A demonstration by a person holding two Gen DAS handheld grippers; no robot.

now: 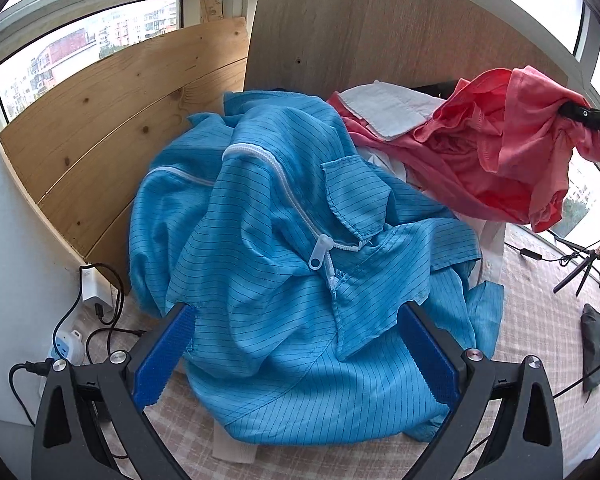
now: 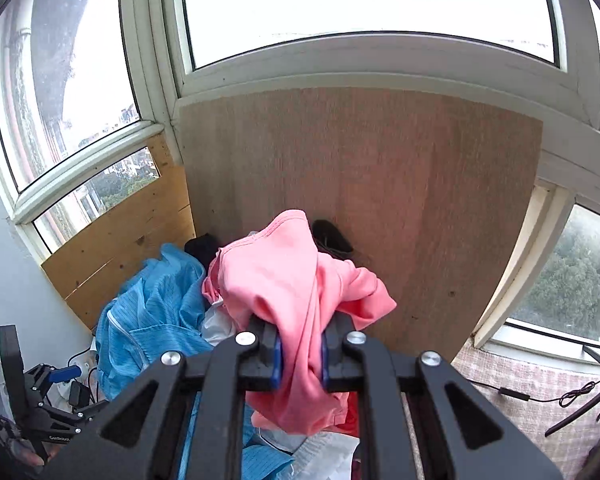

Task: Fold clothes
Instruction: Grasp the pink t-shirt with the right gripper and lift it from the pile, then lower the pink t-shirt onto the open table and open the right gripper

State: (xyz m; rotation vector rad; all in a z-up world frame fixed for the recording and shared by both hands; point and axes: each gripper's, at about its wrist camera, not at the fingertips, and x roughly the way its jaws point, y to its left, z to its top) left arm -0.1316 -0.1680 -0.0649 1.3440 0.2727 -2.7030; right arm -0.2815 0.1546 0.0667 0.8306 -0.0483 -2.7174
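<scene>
A crumpled blue striped jacket (image 1: 284, 240) with a white zipper lies heaped on the checked surface. My left gripper (image 1: 296, 352) is open, its blue pads on either side of the jacket's near edge, holding nothing. A pink garment (image 1: 500, 148) hangs lifted at the right, pinched by my right gripper (image 1: 580, 114). In the right wrist view my right gripper (image 2: 300, 354) is shut on the pink garment (image 2: 292, 280), which drapes over its fingers. The blue jacket (image 2: 156, 312) lies to its lower left, with my left gripper (image 2: 48, 392) beyond it.
White clothing (image 1: 384, 110) lies under the pink garment. Wooden boards (image 1: 112, 120) stand behind the pile below the windows. A power strip and cables (image 1: 84, 320) lie at left. A small tripod (image 1: 580, 268) and a dark object (image 1: 594, 344) sit at right on the checked cloth (image 1: 540, 320).
</scene>
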